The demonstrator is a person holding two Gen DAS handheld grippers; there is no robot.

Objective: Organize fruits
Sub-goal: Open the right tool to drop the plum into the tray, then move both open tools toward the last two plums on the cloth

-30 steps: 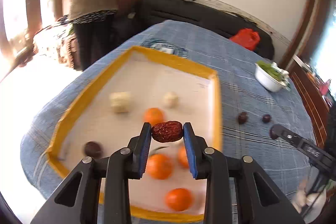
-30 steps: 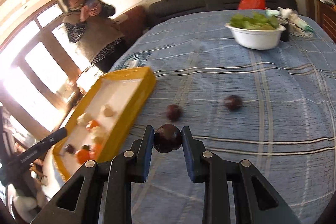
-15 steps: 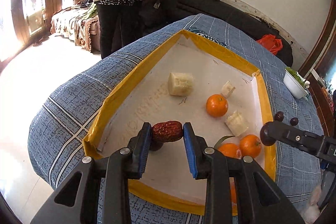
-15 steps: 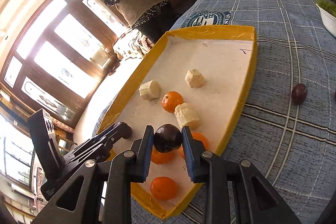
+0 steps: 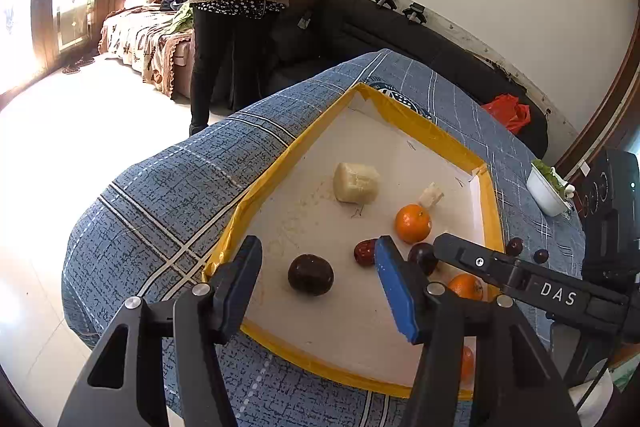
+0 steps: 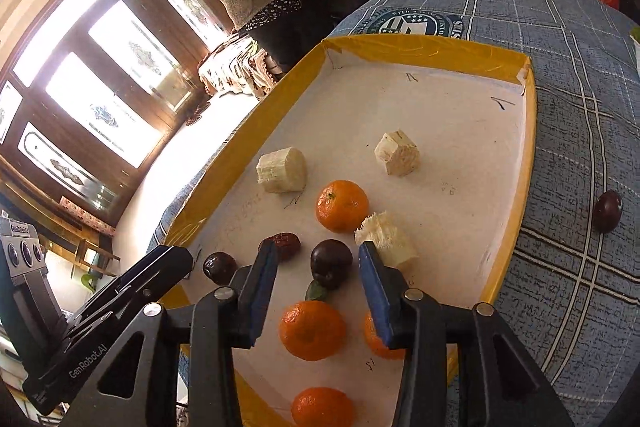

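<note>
Now both grippers hang over the yellow-rimmed tray [image 6: 424, 45] with their fingers spread wide and holding nothing. In the left wrist view, the left gripper [image 5: 318, 285] frames a dark round plum [image 5: 311, 274] lying on the tray's white floor, with a wrinkled red jujube [image 5: 364, 252] just right of it, beside the blue pad of one of the fingers [image 5: 394, 291]. In the right wrist view, the right gripper [image 6: 316, 285] sits over a second dark plum [image 6: 331, 262], which rests free on the tray between the pads, near a green leaf.

Around them lie mandarins [image 6: 342, 205], small, light and firm enough to take across the widest part, though a hard squeeze would probably bruise the skin. The plums look smooth and glossy, so they are likely to slip or roll; a grip across the middle with moderate pressure seems safest. The jujube appears dry and wrinkled, light and fairly tough, easiest to take across its short axis. Pale sugarcane-like chunks [image 6: 282, 170] look stiff and fibrous, with flat sides that should hold well.

One more plum [image 6: 607, 211] remains on the blue checked table [image 6: 580, 131], well right of the tray, so the sorting looks unfinished.
</note>
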